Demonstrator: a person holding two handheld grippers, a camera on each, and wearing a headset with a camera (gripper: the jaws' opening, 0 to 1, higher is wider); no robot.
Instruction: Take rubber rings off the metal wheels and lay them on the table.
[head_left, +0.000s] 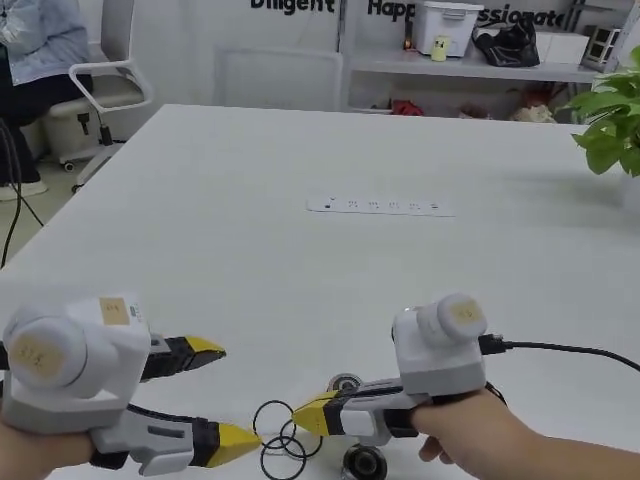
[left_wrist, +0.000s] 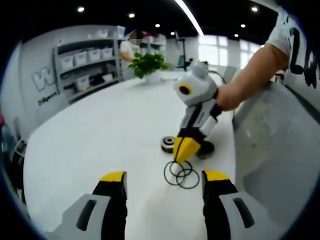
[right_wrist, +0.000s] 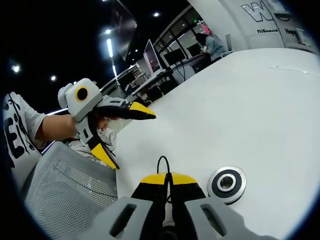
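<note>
Several thin black rubber rings (head_left: 280, 438) lie overlapping on the white table (head_left: 300, 270) near its front edge, also seen ahead in the left gripper view (left_wrist: 181, 175). My right gripper (head_left: 312, 416) is shut just to their right, its yellow tips low over the pile. In its own view the right gripper (right_wrist: 168, 179) pinches a black ring loop (right_wrist: 163, 163) that sticks out past the tips. Two metal wheels (head_left: 345, 383) (head_left: 363, 462) lie flat either side of that gripper; one wheel (right_wrist: 227, 183) shows a dark centre. My left gripper (head_left: 222, 394) (left_wrist: 165, 177) stands open left of the rings, holding nothing.
A white power strip (head_left: 380, 207) lies mid-table. A potted plant (head_left: 610, 130) stands at the far right edge. A black cable (head_left: 570, 350) trails right from the right gripper. An office chair (head_left: 95, 95) and a seated person are beyond the left edge; shelves line the back wall.
</note>
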